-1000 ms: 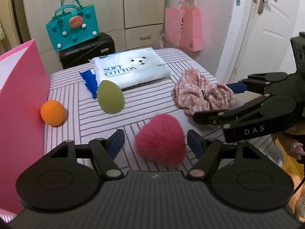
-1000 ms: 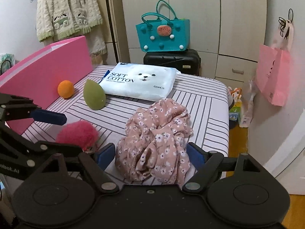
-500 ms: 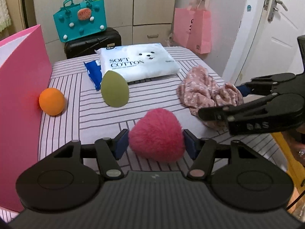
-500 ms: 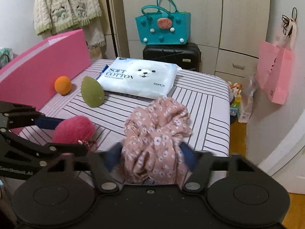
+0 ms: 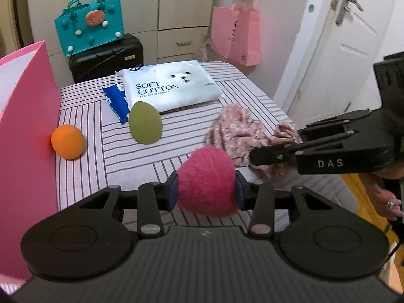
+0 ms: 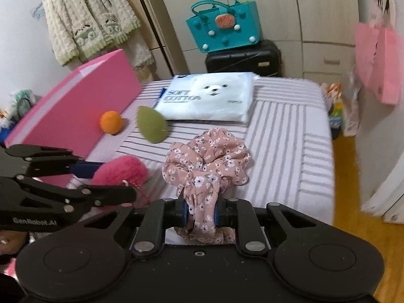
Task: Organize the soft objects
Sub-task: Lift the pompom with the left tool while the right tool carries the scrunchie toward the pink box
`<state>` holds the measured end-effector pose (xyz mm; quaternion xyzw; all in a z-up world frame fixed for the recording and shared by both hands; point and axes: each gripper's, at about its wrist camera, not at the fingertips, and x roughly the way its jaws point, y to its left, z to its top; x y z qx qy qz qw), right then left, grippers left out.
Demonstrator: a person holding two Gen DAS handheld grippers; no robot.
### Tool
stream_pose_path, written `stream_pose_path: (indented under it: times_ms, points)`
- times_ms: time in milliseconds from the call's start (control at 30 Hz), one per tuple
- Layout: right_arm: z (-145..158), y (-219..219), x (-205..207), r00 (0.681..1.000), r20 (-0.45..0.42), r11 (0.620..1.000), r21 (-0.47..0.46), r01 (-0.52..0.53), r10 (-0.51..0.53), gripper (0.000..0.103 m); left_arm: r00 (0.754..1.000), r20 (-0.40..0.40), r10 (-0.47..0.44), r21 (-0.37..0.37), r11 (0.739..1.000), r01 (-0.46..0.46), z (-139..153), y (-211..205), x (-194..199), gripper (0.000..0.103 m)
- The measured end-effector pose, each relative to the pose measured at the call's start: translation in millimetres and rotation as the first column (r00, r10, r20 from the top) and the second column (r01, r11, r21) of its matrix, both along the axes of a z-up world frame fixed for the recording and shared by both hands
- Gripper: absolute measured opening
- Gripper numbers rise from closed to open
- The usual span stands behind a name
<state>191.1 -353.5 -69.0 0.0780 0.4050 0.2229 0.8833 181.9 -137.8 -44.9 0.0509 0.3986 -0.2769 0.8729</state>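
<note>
Left gripper (image 5: 206,192) closing on pink fluffy heart (image 5: 207,179), pads pressing both sides, near front edge of striped table (image 5: 83,174). Right gripper (image 6: 200,210) clamped tight on floral scrunchie (image 6: 205,161) (bunched fabric pinched between pads), just beside heart.

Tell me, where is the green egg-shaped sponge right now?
The green egg-shaped sponge lies on the striped table, in the left wrist view just in front of the white Soft Cotton pack, with the orange ball to its left.
</note>
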Motion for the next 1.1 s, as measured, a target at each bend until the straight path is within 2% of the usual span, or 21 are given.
stream_pose_path:
  times_ms: [200,300,433,533,600,733,967,1100]
  points:
    - [12.2,5.9,-10.0,0.999,-0.031,0.998,0.067,-0.012,0.014,0.021,0.999,0.006,-0.042,-0.014,0.999,0.042,15.8,11.0,-12.5,0.042]
    - [21.5,4.6,-10.8,0.999,-0.049,0.993,0.115,-0.005,0.011,0.021,0.998,0.057,-0.037,0.018,0.999,0.036,25.2,17.2,-20.4,0.042]
    - [35.7,4.9,-10.9,0.998,-0.065,0.991,0.134,-0.017,0.026,0.021,0.999,0.015,-0.039,-0.001,0.999,0.039,36.5,29.8,-23.6,0.042]
    - [46.6,8.2,-12.9,0.997,-0.064,0.990,0.133,-0.040,0.049,0.021,0.999,0.018,-0.037,0.003,0.999,0.037,44.6,39.0,-27.7,0.042]
    - [54.2,9.8,-15.0,0.997,-0.053,0.989,0.137,-0.055,0.063,0.021,0.999,0.033,-0.034,0.008,0.999,0.034,52.0,45.4,-30.9,0.042]
    - [71.6,18.7,-17.6,0.994,-0.034,0.985,0.141,-0.096,0.102,0.021,0.997,0.020,-0.071,-0.028,0.997,0.072,68.4,59.6,-35.4,0.042]
    - [106.0,43.6,-24.0,0.983,0.031,0.975,0.126,-0.183,0.181,0.021,0.997,0.026,-0.069,-0.032,0.997,0.070,90.8,83.9,-39.7,0.042]
    - [123.6,61.5,-22.9,0.971,0.069,0.967,0.100,-0.236,0.230,0.022,0.998,0.067,-0.022,-0.023,0.999,0.023,101.3,102.2,-40.4,0.042]
